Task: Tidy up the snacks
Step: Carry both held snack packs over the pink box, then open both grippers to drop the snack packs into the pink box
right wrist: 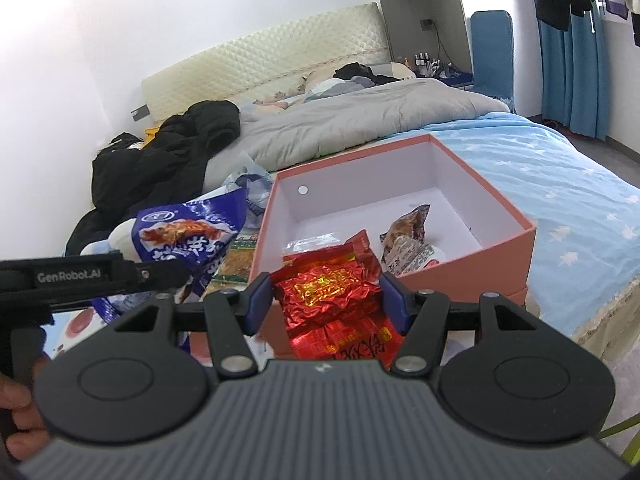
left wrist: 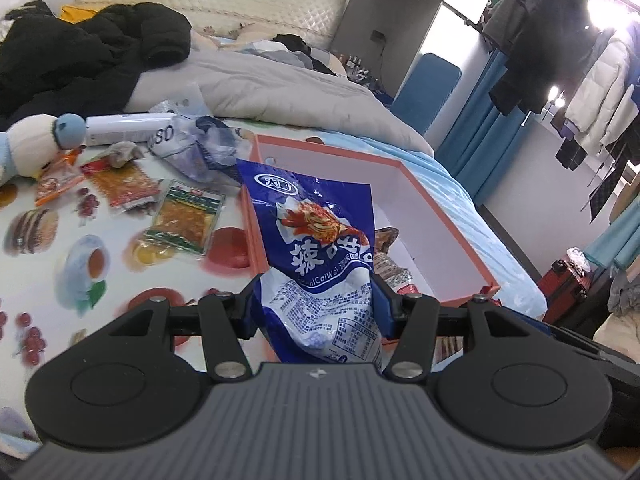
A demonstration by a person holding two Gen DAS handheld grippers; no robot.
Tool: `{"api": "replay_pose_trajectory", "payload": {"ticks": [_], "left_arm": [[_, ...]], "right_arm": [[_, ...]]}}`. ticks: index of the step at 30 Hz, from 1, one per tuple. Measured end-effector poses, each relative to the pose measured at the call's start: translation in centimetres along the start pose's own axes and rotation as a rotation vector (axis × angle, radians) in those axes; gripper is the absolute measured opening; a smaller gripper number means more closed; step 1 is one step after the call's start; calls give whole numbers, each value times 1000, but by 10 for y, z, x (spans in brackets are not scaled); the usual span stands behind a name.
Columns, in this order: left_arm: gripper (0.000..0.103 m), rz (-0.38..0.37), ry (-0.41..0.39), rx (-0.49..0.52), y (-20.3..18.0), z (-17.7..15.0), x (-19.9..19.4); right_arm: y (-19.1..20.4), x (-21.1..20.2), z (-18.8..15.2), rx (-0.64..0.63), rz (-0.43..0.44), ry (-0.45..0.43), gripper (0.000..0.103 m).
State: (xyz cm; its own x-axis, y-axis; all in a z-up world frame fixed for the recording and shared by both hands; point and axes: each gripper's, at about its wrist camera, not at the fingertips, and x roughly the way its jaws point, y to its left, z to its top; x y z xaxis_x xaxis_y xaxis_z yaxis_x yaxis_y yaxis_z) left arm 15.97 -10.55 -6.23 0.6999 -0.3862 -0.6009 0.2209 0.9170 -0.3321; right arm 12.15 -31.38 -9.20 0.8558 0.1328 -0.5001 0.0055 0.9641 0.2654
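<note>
Spread over the bed is a fruit-print cloth (left wrist: 48, 280), where three flat snack packets (left wrist: 184, 220) wait unsorted beside a plush toy (left wrist: 28, 140). Your left tool (left wrist: 314, 300) clamps a blue snack bag (left wrist: 320, 240) at the pink box (left wrist: 460, 232); your right tool (right wrist: 328, 300) grips a red foil pack (right wrist: 328, 292) over it. Two snacks (right wrist: 404, 240) lie inside.

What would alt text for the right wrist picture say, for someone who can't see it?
The right tongs grip a crinkled red foil snack packet at the near edge of an open pink box that holds a few wrapped snacks. At left, the left tongs hold a blue snack bag; an unmade bed lies behind.
</note>
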Motion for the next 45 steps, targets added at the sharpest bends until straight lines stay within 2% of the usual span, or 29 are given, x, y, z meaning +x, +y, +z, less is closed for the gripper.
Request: {"api": "replay_pose_trajectory", "payload": {"ticks": [7, 15, 22, 28, 32, 34, 35, 38, 45], "left_arm": [[59, -14, 33, 14, -11, 25, 51], [59, -40, 122, 30, -21, 52, 133], [59, -38, 184, 32, -21, 68, 200], [60, -30, 209, 28, -12, 72, 232], [61, 1, 195, 59, -11, 70, 238], [73, 9, 189, 55, -8, 71, 238], [75, 16, 187, 52, -6, 72, 236], [75, 1, 169, 48, -3, 74, 225], [75, -9, 108, 54, -3, 72, 174]], "right_arm": [[-21, 25, 27, -22, 9, -17, 62], [-52, 82, 53, -30, 1, 18, 62], [-78, 131, 56, -6, -17, 78, 62], [-89, 166, 52, 9, -12, 134, 62], [-89, 178, 47, 6, -18, 155, 63], [-91, 182, 46, 17, -27, 164, 64], [-91, 182, 45, 20, -24, 166, 64], [-87, 179, 47, -2, -45, 162, 70], [-77, 151, 49, -7, -56, 132, 70]]}}
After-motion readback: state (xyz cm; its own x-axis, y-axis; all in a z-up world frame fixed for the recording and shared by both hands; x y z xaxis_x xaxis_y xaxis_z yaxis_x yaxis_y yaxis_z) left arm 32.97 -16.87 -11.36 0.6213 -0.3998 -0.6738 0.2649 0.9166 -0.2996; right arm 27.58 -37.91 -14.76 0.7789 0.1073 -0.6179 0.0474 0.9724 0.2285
